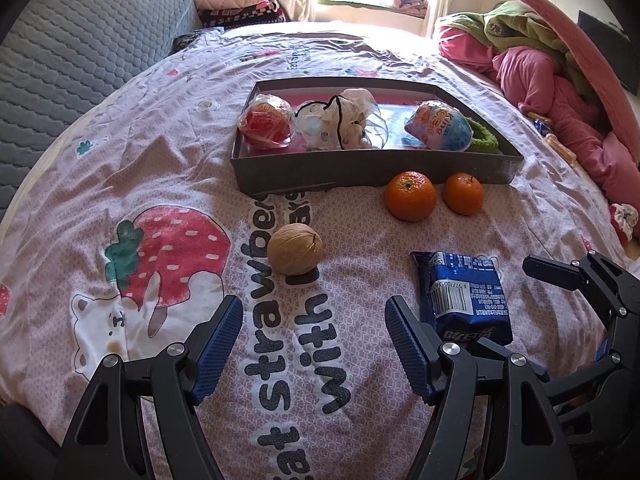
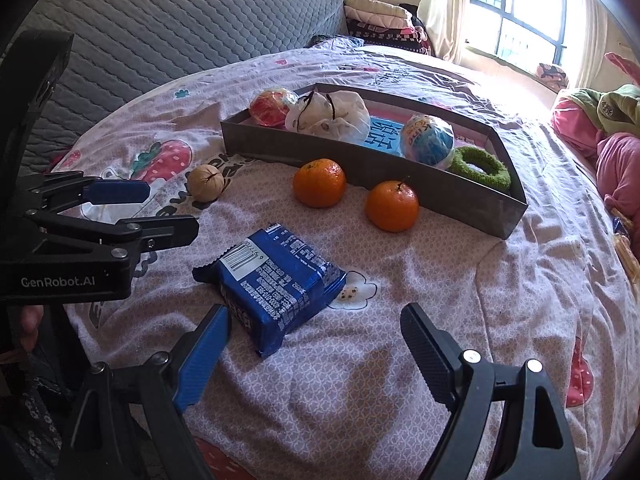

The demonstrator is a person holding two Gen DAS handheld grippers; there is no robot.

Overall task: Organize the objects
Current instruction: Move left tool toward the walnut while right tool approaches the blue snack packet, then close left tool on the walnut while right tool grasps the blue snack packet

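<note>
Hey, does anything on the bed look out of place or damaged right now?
Nothing looks damaged or spilled. Four items lie loose on the bedsheet outside the grey box: a walnut, two oranges, and a blue snack packet lying askew, barcode side up. Both grippers, left and right, are open and empty.

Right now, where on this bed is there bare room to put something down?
Open sheet lies left of the walnut, over the strawberry print, and right of the blue packet. The tray is crowded, save around its blue card.
</note>
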